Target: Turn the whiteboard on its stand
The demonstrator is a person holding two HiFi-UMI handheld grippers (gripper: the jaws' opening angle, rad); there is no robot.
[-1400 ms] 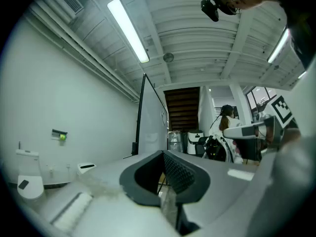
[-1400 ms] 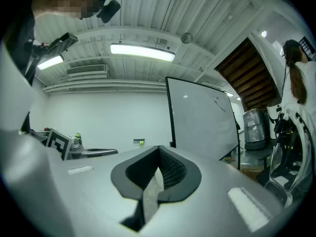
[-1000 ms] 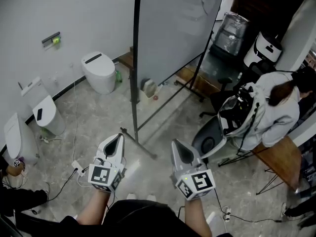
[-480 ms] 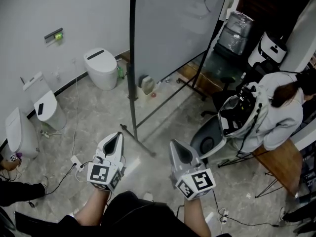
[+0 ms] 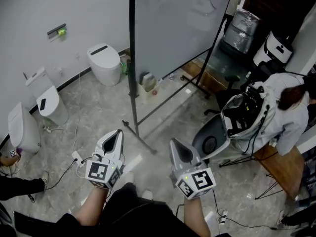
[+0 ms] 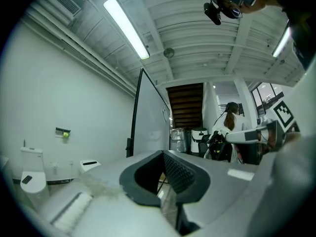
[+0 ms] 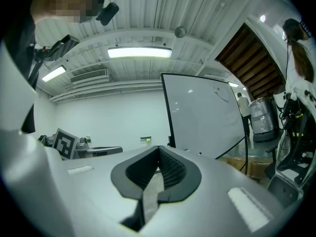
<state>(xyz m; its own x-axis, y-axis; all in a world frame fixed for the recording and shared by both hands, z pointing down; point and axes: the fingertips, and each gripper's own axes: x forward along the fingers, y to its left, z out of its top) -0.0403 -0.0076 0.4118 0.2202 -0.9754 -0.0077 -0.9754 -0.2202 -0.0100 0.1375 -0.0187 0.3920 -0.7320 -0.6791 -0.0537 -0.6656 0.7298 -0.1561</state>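
Well, whiteboard (image 5: 177,23) upright on stand (image 5: 132,83) at twelve o'clock, well apart from both claws. Clenched and empty, left gripper (image 5: 117,134) and right gripper (image 5: 174,145) held level, aimed that way; shut probably for pushing rather than pinching.

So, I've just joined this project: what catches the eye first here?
The tall whiteboard on its black stand, upper centre of the head view. Below it the left gripper and right gripper, jaws together and empty, short of it. White toilets line the left wall.
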